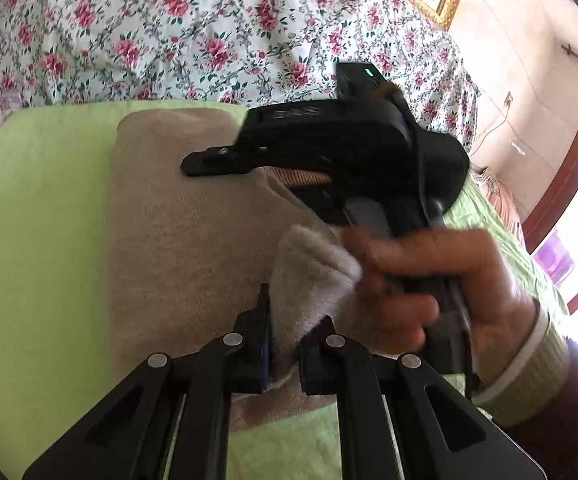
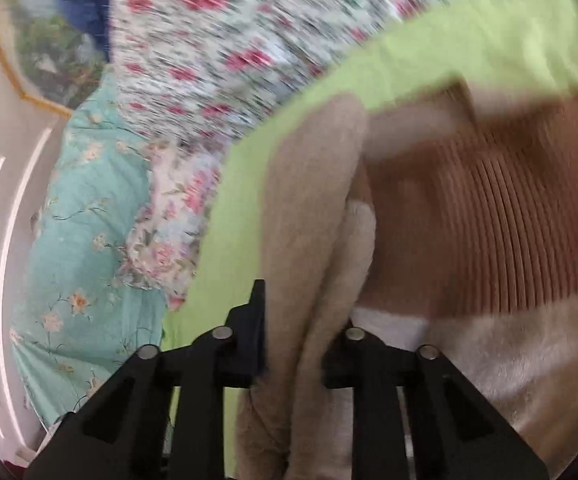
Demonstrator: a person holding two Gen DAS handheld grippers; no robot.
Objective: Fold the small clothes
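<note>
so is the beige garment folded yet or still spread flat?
Partly folded. The beige garment lies doubled on the green sheet, with one fuzzy corner lifted in the left gripper; the right gripper clamps layered edges.

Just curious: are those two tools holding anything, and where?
Both grip the beige garment: left tool pinches a fluffy corner, right tool a hanging fold.

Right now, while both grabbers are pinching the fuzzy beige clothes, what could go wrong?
1. The left gripper pinches only a small corner of the beige garment, so that corner might slip out mid-fold.
2. The right gripper holds several bunched layers, so the fold may come out lumpy or uneven.
3. The right hand sits right beside the left gripper's fingers, so the two could bump. The garment could also drag and wrinkle the green cloth underneath.
</note>
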